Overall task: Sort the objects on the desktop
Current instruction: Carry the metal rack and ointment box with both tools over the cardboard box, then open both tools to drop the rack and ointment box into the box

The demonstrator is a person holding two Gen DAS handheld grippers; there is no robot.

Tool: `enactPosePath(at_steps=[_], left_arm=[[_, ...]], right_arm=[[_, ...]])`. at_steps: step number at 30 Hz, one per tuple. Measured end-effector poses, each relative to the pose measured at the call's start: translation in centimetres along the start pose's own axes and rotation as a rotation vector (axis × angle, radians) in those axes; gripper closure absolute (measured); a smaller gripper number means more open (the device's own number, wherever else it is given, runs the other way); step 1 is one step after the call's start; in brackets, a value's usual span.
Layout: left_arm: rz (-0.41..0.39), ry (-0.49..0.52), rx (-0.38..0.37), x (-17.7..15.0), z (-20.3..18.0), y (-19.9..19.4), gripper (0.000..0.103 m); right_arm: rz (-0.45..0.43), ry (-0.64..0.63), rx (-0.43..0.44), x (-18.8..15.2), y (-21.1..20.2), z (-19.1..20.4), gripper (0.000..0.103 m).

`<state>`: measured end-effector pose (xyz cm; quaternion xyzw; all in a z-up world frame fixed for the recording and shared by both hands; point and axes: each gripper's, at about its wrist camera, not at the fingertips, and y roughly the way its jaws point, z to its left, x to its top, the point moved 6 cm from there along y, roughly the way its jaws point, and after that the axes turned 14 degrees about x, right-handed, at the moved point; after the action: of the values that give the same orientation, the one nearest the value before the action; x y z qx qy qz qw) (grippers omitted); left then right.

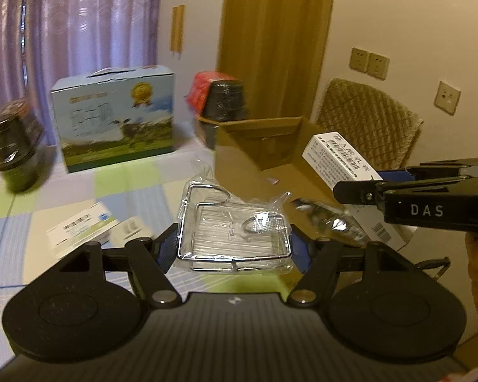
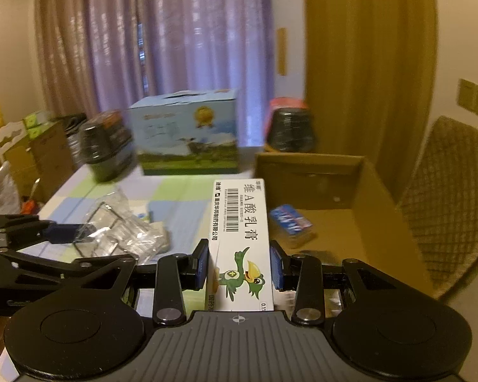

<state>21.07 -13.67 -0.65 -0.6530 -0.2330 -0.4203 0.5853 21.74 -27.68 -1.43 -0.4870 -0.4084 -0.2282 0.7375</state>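
Clutter rings the checked tablecloth (image 1: 79, 191): milk carton (image 1: 114, 121), black tubs (image 1: 11, 149), open cardboard box (image 2: 328, 197). Left gripper (image 1: 234, 248) clamps a bagged wire rack (image 1: 232, 226); right gripper (image 2: 239, 264) grips an ointment box (image 2: 240, 242) beside the cardboard box's near wall.

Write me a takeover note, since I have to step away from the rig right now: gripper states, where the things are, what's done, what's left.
Left gripper: shut on the bagged wire rack, held above the checked tablecloth.
Right gripper: shut on the white ointment box, held beside the open cardboard box.
Done: a blue packet already lies inside the cardboard box.
Left: a white and green box lies on the tablecloth; both held items are not yet put down.
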Motion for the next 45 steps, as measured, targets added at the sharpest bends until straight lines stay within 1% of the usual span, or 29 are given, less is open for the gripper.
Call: enactPosePath(at_steps=[5,9,11,13,21,28,31,32,34,35,39,45], left_arm=[[-0.003,0.017,-0.045,0.5,-2.9,0.7,0.037],[-0.026,0.030,-0.071,1.1,-4.7,1.2,0.037],[-0.040,0.057,-0.084,1.4,-5.6,1.6,0.037],[-0.045,0.072,-0.091,1.7,-6.4,2.0,0.037],[-0.047,0.078,-0.138,2.0,-9.0,3.8,0.037],[-0.026,0.054,-0.174,1.9,-10.2,4.7,0.037],[-0.024,0.056,-0.178,1.9,-10.7,5.1,0.037],[-0.021,0.062,-0.184,1.9,-10.9,5.3,0.036],[0.000,0.073,-0.185,1.6,-11.2,5.8,0.029],[0.003,0.076,-0.178,1.4,-11.2,5.9,0.029],[-0.005,0.061,-0.173,1.4,-10.6,5.7,0.029],[-0.005,0.033,-0.152,1.6,-8.8,5.1,0.029]], right_arm=[[-0.015,0.032,-0.057,0.0,-1.8,-3.4,0.068],[-0.019,0.062,-0.090,-0.5,-2.7,-5.8,0.068],[-0.017,0.072,-0.105,-0.8,-3.0,-6.8,0.068],[-0.013,0.080,-0.116,-1.1,-3.1,-7.7,0.068],[-0.012,0.109,-0.137,-1.3,-3.4,-10.1,0.068],[-0.014,0.107,-0.150,-0.8,-3.3,-10.8,0.068],[-0.015,0.103,-0.157,-0.6,-3.4,-11.0,0.068],[-0.016,0.103,-0.159,-0.5,-3.5,-11.1,0.068],[-0.018,0.101,-0.162,-0.4,-3.6,-11.2,0.068],[-0.018,0.100,-0.163,-0.3,-3.6,-11.2,0.068],[-0.023,0.099,-0.160,-0.2,-3.9,-11.2,0.068],[-0.017,0.106,-0.151,-0.4,-3.8,-11.1,0.068]])
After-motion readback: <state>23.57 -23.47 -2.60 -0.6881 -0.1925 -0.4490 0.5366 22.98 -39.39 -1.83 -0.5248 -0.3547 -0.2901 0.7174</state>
